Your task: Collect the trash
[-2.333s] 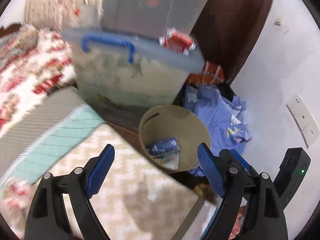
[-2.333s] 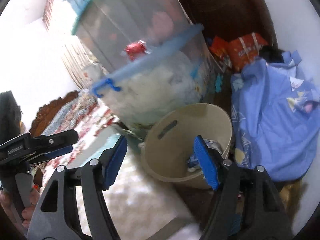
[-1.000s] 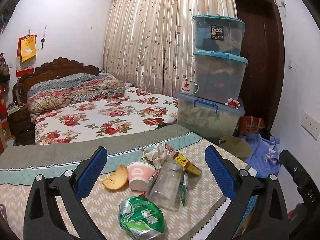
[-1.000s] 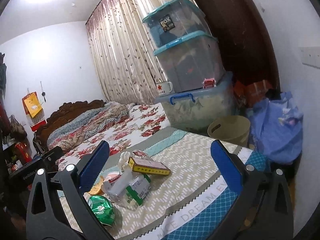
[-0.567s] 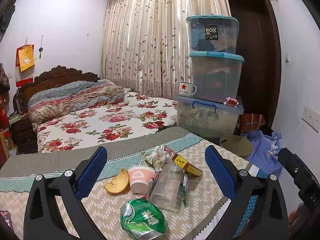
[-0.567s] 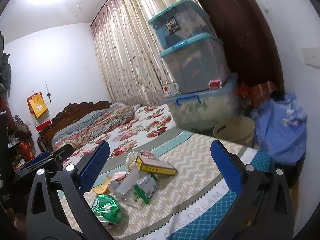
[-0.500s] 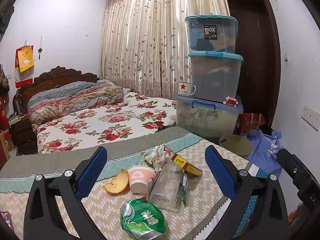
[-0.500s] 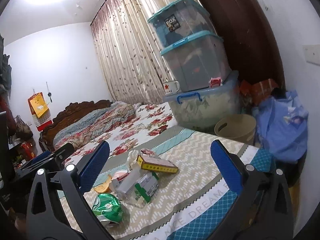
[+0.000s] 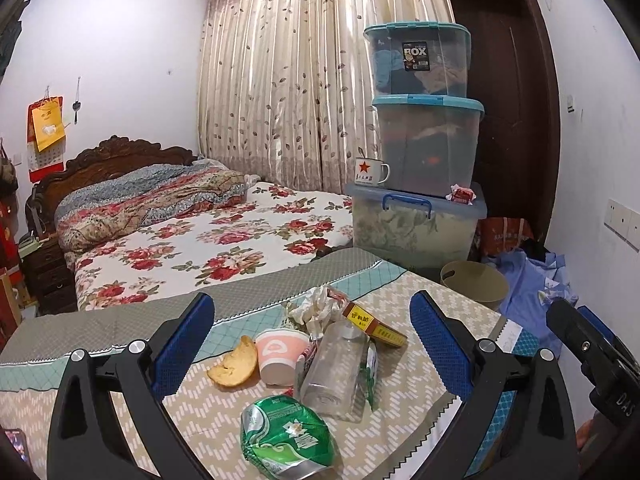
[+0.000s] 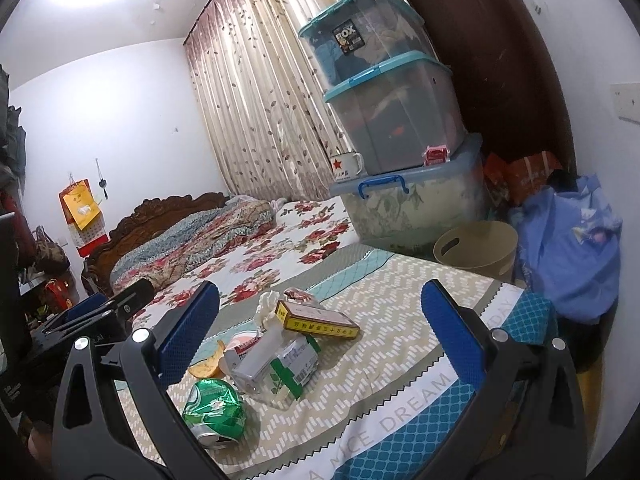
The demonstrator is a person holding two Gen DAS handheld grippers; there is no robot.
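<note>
Left wrist: one can (image 9: 286, 442), one bottle (image 9: 336, 364), one cup (image 9: 279, 356).

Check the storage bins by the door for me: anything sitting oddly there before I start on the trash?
Yes. A red-and-white wrapper lies on the bottom bin's lid, at the foot of the middle bin, away from the trash pile. An enamel mug with a red star also stands on that lid.

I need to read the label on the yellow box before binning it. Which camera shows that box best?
The right wrist view: the yellow box lies unobstructed, its long printed side facing the camera. In the left wrist view the same box is seen end-on and foreshortened, partly behind the clear bottle.
</note>
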